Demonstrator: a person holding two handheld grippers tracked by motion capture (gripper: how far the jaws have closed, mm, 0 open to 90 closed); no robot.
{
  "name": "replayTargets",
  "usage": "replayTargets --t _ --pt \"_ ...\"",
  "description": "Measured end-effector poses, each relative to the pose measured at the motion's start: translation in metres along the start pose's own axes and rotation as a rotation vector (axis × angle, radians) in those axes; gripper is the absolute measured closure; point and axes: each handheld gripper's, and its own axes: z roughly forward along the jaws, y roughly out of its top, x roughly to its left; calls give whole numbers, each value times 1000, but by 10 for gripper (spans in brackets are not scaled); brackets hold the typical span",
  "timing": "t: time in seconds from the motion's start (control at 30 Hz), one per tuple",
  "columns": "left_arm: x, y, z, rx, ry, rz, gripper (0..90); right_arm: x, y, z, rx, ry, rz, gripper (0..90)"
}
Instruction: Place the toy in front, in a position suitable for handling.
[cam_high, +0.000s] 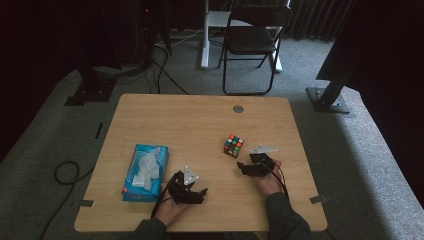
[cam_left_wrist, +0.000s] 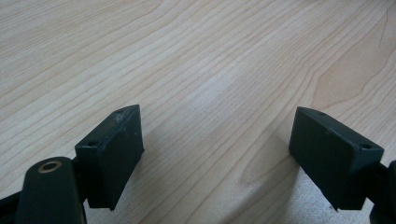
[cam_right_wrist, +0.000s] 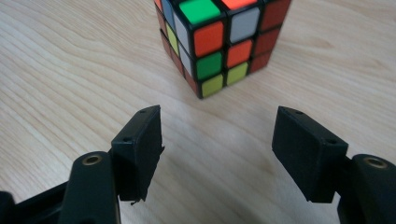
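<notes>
Cube (cam_right_wrist: 223, 44) sits on the counter (cam_high: 200, 125), right of centre, one corner turned toward the right hand-held gripper (cam_right_wrist: 217, 149). That gripper lies low just short of it, jaws apart with bare wood between them, not touching the cube. Left hand-held gripper (cam_left_wrist: 215, 154) rests near the counter's front edge, jaws wide, nothing between them. Tissue box (cam_high: 145, 172) lies flat just left of it, well apart from the cube. Folding chair (cam_high: 252, 40) stands beyond the counter.

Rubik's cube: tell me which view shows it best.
The right gripper view: the Rubik's cube sits close, stickers distinct, just beyond the open right gripper. The high view shows it small; the left gripper view has bare table.
</notes>
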Motion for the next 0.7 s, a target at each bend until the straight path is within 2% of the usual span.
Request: replayTargets --t 0.17,0.27,0.4,0.47,0.53,0.57,0.6,0.7 --pt "0 0 0 0 0 -1 178 -2 1 6 -25 24 -3 317" --pt "0 0 0 0 0 -1 178 -6 1 7 -44 35 20 310" --pt "0 0 0 0 0 -1 178 -8 7 8 -27 21 6 294" --pt "0 0 0 0 0 0 178 -9 11 7 -43 28 -5 274" --pt "0 0 0 0 0 0 178 -12 14 11 -3 64 23 206" --pt "0 0 0 0 0 0 178 -13 15 13 19 55 21 206" --pt "0 0 0 0 0 0 178 -13 16 14 18 36 8 199" --pt "0 0 0 0 0 -1 178 -13 18 16 -11 42 4 185"
